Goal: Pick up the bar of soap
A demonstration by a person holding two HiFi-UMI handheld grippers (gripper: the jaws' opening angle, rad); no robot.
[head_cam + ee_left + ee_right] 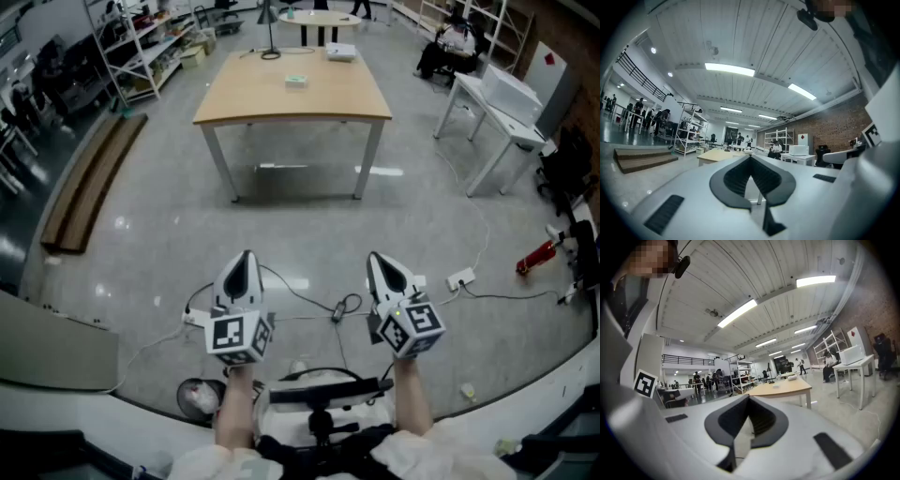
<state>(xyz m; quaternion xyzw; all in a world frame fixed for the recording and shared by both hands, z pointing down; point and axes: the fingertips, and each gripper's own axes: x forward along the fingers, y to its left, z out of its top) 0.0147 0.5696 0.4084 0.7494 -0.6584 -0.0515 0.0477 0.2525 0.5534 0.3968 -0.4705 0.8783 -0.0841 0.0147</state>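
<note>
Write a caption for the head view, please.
Left tool and right tool, both shut, point at a distant wooden table holding the bar of soap.

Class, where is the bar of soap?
Head view: the bar of soap lies near the middle of the wooden table at top centre, a white box just beyond.

White tapered plastic left gripper [246,257]: smooth shell narrowing to point. White marker cube [239,336] at rear, black square codes on faces. Right gripper [373,258]: same shell, own cube [413,328].

Left gripper view: dark grey ribbed pads [737,176] lining jaws, black rectangular insets [665,213] in white shell. Right gripper view: same pads [733,417], inset [829,451].

Pale cream sleeves [441,448], pushed above forearms.
</note>
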